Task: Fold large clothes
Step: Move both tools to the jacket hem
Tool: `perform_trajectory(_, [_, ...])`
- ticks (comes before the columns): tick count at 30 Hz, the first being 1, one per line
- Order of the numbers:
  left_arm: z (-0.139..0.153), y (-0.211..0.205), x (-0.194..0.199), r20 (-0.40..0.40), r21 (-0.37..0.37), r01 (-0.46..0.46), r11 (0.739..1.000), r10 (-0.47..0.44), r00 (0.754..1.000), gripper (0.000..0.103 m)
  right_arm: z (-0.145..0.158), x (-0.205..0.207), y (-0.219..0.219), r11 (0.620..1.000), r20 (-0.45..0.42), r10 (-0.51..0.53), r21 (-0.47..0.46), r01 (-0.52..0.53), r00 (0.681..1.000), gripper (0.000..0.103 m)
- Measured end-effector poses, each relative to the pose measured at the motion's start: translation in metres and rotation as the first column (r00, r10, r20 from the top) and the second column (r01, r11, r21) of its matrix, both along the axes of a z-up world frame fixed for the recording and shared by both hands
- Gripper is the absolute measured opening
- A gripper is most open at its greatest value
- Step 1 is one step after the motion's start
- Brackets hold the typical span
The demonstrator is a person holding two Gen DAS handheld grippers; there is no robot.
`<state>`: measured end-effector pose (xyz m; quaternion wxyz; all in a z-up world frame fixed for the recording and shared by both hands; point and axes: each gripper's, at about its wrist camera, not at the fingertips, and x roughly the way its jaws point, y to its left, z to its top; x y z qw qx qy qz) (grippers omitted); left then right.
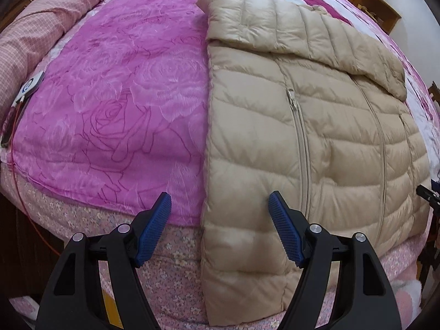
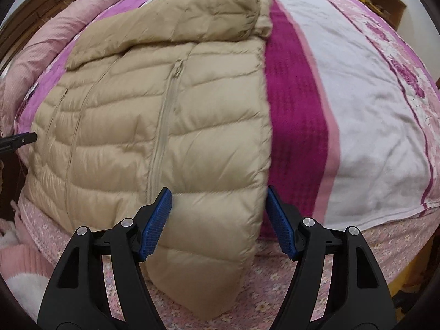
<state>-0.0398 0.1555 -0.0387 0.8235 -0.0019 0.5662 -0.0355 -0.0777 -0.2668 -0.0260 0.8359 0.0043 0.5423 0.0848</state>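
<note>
Both tongs, left [image 1: 220,231] and right [image 2: 218,222], gape wide and empty. The beige puffer jacket [image 1: 316,137] lies center-right on the bed [image 1: 110,96]; likely light, soft, slippery, best pinched at the lower hem corners.

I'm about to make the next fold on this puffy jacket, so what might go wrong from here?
1. The beige quilted down jacket hangs its hem over the bed edge; the slick-looking fabric may slide off once tugged.
2. The sleeve folded across its top lies loose and could flop open when lifted.
3. The left gripper and right gripper are open at opposite hem corners; uneven pinches on puffy layers may skew the fold.
</note>
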Motion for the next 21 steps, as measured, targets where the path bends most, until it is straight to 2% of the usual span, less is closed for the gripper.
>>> perform_trajectory(6, [-0.01, -0.008, -0.017, -0.036, -0.118, 0.049, 0.992, -0.054, 0.998, 0.072, -0.007, -0.006, 0.012, 1.0, -0.013, 0.031, 0.0, -0.031, 0.999, 0.07])
perform_trajectory(9, [-0.012, -0.018, -0.024, -0.016, -0.084, 0.08, 0.993, -0.082, 0.997, 0.073, -0.007, -0.008, 0.015, 0.999, -0.006, 0.052, -0.004, -0.052, 0.999, 0.072])
perform_trajectory(12, [-0.016, -0.027, -0.028, -0.027, -0.113, 0.103, 0.988, -0.107, 0.994, 0.073, -0.008, -0.01, 0.017, 0.997, 0.0, 0.071, 0.0, -0.071, 0.997, 0.072])
perform_trajectory(15, [-0.017, -0.034, -0.034, -0.006, -0.107, 0.135, 0.985, -0.137, 0.991, 0.073, -0.008, -0.013, 0.018, 0.995, 0.009, 0.096, 0.007, -0.096, 0.995, 0.074])
perform_trajectory(17, [-0.016, -0.035, -0.03, 0.002, -0.137, 0.134, 0.982, -0.135, 0.991, 0.073, -0.009, -0.014, 0.02, 0.995, 0.023, 0.103, 0.012, -0.103, 0.994, 0.073])
perform_trajectory(18, [-0.018, -0.036, -0.028, -0.004, -0.145, 0.131, 0.981, -0.133, 0.991, 0.071, -0.01, -0.014, 0.02, 0.995, 0.034, 0.098, 0.022, -0.098, 0.995, 0.064])
perform_trajectory(19, [-0.019, -0.037, -0.026, -0.01, -0.142, 0.128, 0.982, -0.131, 0.991, 0.062, -0.01, -0.014, 0.021, 0.995, 0.045, 0.091, 0.027, -0.093, 0.995, 0.058])
perform_trajectory(20, [-0.021, -0.038, -0.023, -0.019, -0.128, 0.124, 0.984, -0.127, 0.992, 0.052, -0.009, -0.014, 0.022, 0.996, 0.055, 0.085, 0.026, -0.087, 0.995, 0.048])
perform_trajectory(21, [-0.022, -0.038, -0.021, -0.03, -0.124, 0.123, 0.985, -0.128, 0.991, 0.048, -0.008, -0.014, 0.022, 0.996, 0.062, 0.082, 0.026, -0.084, 0.995, 0.035])
